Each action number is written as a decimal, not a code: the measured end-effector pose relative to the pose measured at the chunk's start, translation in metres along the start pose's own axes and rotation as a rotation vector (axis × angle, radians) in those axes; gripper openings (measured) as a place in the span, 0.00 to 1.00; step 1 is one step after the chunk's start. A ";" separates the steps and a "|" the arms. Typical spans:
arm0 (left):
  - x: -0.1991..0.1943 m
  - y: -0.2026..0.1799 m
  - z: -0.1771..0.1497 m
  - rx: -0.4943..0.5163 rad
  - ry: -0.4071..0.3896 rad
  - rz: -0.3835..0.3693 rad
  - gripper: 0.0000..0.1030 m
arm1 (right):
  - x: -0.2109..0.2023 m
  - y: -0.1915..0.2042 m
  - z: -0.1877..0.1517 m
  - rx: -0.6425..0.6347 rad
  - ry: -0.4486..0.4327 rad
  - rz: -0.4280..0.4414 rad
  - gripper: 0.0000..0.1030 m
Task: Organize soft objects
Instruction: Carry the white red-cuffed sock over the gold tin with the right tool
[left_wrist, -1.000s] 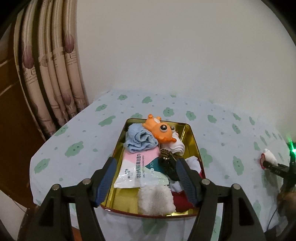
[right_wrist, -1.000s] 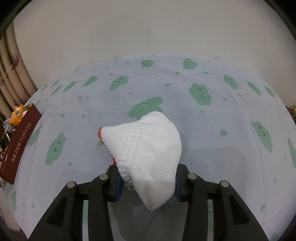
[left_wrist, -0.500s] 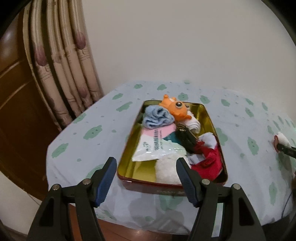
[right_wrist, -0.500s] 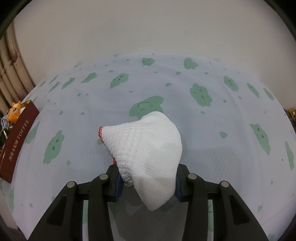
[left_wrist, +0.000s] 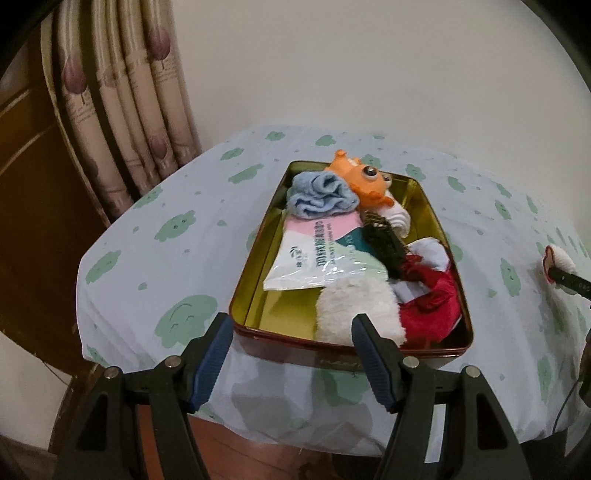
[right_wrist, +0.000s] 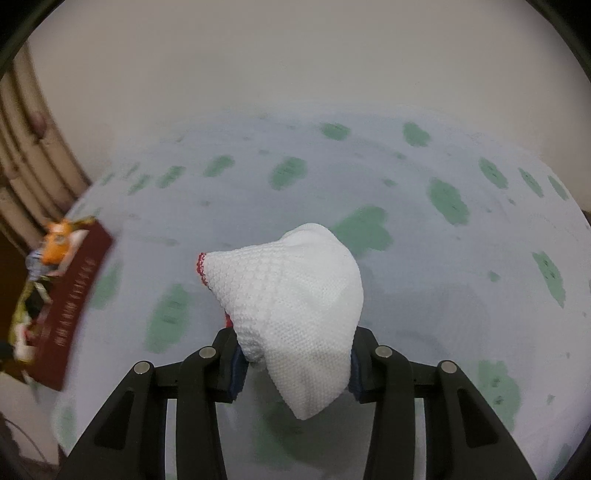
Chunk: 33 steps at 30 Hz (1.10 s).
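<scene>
My right gripper (right_wrist: 293, 363) is shut on a white knitted cloth (right_wrist: 291, 291) with a red edge, held above the tablecloth; it also shows small at the right edge of the left wrist view (left_wrist: 559, 260). A gold tin with red sides (left_wrist: 258, 258) holds an orange toy (left_wrist: 364, 179), a blue cloth (left_wrist: 319, 195), a wipes packet (left_wrist: 317, 258), a white fluffy cloth (left_wrist: 354, 308) and a red cloth (left_wrist: 432, 306). My left gripper (left_wrist: 291, 354) is open and empty, just in front of the tin's near edge. The tin appears blurred at left in the right wrist view (right_wrist: 70, 314).
The table wears a pale blue cloth with green clouds (left_wrist: 177, 229). A pleated curtain (left_wrist: 122, 110) and wooden panelling (left_wrist: 33, 177) stand at the left. A plain wall is behind. The table's near edge (left_wrist: 295, 432) drops off under my left gripper.
My left gripper has pulled back and up from over the tin to in front of its near edge. My right gripper has swung with the cloth; the tin now looms larger at its left.
</scene>
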<state>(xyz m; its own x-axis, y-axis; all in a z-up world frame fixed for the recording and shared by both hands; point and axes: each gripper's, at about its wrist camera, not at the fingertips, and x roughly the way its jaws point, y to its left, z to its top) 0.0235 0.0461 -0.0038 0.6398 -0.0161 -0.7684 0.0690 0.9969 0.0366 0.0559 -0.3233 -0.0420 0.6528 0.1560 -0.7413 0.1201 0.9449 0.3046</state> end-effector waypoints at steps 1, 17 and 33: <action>0.001 0.003 0.000 -0.011 0.008 -0.005 0.67 | -0.004 0.010 0.003 -0.013 -0.008 0.021 0.39; 0.008 0.018 0.003 -0.063 0.036 -0.013 0.67 | -0.019 0.213 0.019 -0.257 0.023 0.402 0.39; 0.010 0.031 0.004 -0.127 0.047 -0.020 0.67 | 0.021 0.266 0.013 -0.263 0.095 0.412 0.39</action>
<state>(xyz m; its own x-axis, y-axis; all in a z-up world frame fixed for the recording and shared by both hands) 0.0353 0.0764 -0.0079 0.6029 -0.0350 -0.7971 -0.0185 0.9982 -0.0578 0.1115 -0.0721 0.0315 0.5335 0.5455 -0.6464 -0.3344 0.8380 0.4312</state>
